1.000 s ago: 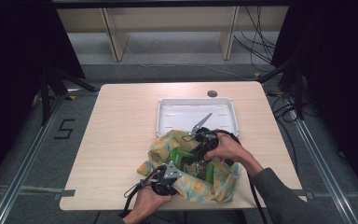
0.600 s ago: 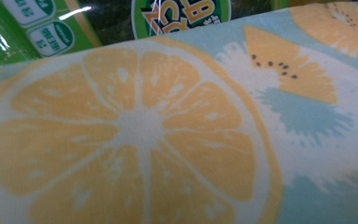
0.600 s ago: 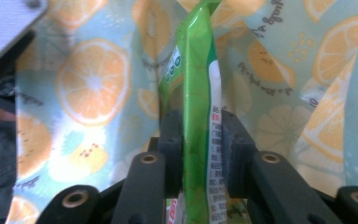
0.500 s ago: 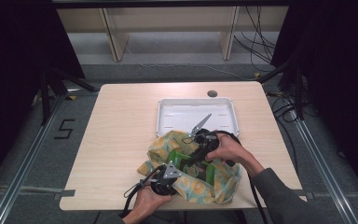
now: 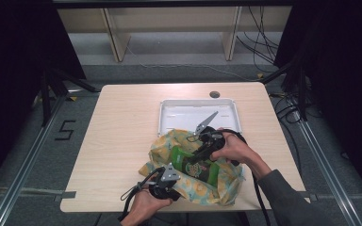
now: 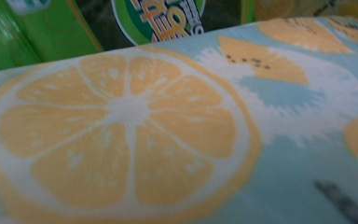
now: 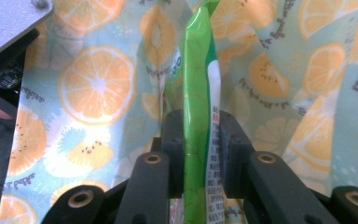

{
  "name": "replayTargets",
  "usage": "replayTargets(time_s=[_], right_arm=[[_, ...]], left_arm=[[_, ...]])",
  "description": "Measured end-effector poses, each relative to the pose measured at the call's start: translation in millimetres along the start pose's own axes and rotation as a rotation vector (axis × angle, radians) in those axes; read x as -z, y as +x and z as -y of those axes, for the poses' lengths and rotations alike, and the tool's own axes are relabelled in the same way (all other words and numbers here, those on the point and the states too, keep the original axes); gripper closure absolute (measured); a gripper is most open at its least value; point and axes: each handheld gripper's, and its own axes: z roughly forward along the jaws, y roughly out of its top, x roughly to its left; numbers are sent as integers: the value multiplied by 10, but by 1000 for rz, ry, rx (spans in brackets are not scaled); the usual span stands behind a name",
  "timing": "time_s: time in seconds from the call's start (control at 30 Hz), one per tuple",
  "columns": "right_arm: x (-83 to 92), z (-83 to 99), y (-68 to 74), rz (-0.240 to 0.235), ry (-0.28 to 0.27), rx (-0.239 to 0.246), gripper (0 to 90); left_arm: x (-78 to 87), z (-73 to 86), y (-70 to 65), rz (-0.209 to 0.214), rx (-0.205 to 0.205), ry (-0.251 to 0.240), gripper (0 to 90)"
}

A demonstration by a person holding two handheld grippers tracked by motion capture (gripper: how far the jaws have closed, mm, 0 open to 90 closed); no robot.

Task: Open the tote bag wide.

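A green snack packet (image 5: 195, 167) lies in the mouth of a fruit-print cloth bag (image 5: 226, 186) near the table's front edge. My right gripper (image 5: 199, 155) reaches into the bag from behind. In the right gripper view it (image 7: 200, 126) is shut on the upright edge of the packet (image 7: 198, 70), on which its jaws have been closing. My left gripper (image 5: 173, 181) sits at the bag's front left edge, and its jaws have just been opening. The left gripper view has the bag's cloth (image 6: 130, 140) pressed close, so the jaws are hidden. The packet's label (image 6: 158, 14) is visible just past that cloth.
A white tray (image 5: 169, 106) stands behind the bag on the wooden table (image 5: 122, 141), under the right gripper's grey plate. The left gripper's plate and body (image 7: 4, 28) appear at the top left of the right gripper view. Cables trail off the table's front and right side.
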Motion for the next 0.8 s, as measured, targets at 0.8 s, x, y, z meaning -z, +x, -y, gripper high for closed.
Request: replayTargets(time_s=[0.8], right_arm=[[339, -221, 141, 11, -226, 35, 765]], left_arm=[[691, 217, -61, -55, 8, -19, 420]])
